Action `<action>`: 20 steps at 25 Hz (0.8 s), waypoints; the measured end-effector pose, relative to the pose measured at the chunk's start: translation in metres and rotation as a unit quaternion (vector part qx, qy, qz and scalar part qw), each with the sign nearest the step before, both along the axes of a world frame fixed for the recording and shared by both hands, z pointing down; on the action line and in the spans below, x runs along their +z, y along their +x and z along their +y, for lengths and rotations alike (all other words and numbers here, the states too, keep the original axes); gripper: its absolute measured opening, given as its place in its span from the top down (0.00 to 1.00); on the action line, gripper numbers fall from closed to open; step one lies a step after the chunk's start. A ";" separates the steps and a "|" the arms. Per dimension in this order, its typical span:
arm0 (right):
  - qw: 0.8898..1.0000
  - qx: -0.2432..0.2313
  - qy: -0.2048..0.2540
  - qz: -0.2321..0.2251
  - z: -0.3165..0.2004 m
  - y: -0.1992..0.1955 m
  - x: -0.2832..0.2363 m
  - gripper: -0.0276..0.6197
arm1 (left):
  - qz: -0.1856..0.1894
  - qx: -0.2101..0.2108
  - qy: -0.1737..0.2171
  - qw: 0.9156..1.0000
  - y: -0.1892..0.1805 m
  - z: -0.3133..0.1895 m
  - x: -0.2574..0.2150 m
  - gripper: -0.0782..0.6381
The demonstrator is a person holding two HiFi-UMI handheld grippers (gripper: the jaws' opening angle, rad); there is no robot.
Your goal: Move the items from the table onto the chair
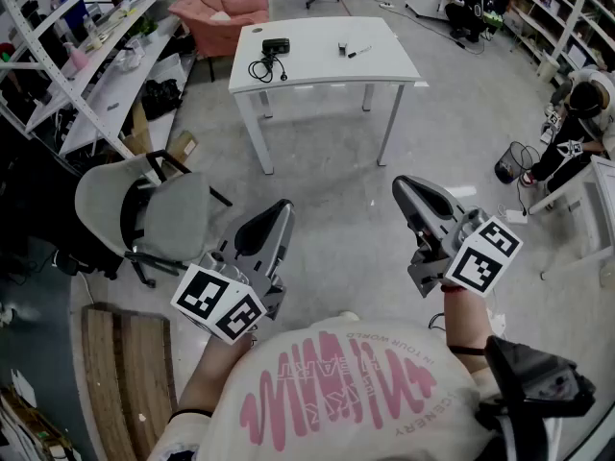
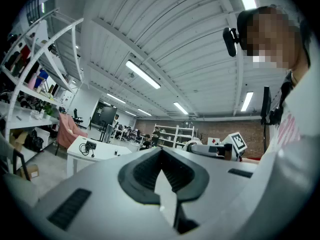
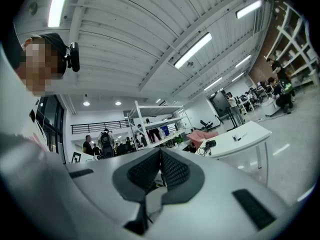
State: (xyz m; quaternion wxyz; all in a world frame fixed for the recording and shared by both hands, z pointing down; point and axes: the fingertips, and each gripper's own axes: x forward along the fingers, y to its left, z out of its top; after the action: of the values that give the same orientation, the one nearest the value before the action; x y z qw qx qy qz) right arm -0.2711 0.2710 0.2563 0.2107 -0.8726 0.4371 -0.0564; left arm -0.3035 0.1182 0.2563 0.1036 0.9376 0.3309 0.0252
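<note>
**Holding both tongs shut and empty, well back from the table**

The person stands on the grey floor with the left gripper (image 1: 282, 206) and the right gripper (image 1: 404, 184) held level, side by side and apart. Each gripper's own view shows its ribbed dark pads meeting at the tip, with nothing between them.

Both point towards a white rectangular table (image 1: 307, 65) that stands well ahead of them. On its top lie a black box-shaped device (image 1: 276, 45) with a coiled black cable (image 1: 261, 68) beside it. Further right are a small dark object (image 1: 342, 49) and a black-and-white marker pen (image 1: 358, 52).

A grey padded office chair (image 1: 144, 214) stands to the left, near the left gripper, and nothing can be seen on its seat. A pink armchair (image 1: 221, 15) sits beyond the table's left end.
</note>
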 end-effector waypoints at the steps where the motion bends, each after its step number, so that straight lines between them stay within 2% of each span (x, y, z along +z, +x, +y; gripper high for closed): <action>1: 1.000 0.000 -0.001 0.000 0.001 0.001 0.000 0.93 | 0.000 -0.001 0.000 1.000 0.001 0.001 0.000 0.88; 11: 1.000 -0.005 0.010 -0.003 0.020 0.022 0.003 0.93 | -0.002 -0.013 0.000 1.000 0.021 0.013 -0.001 0.88; 15: 0.999 -0.009 0.030 -0.005 0.032 0.038 0.001 0.93 | 0.001 -0.018 0.010 1.000 0.035 0.018 -0.001 0.88; 20: 0.999 -0.006 0.046 -0.005 0.065 0.056 0.002 0.93 | 0.003 -0.057 0.030 0.998 0.044 0.013 0.009 0.88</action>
State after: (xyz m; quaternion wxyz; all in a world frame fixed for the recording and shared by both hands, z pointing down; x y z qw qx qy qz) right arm -0.2149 0.3362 0.2580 0.2527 -0.8589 0.4434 -0.0423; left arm -0.2590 0.1309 0.2652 0.0757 0.9576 0.2766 0.0268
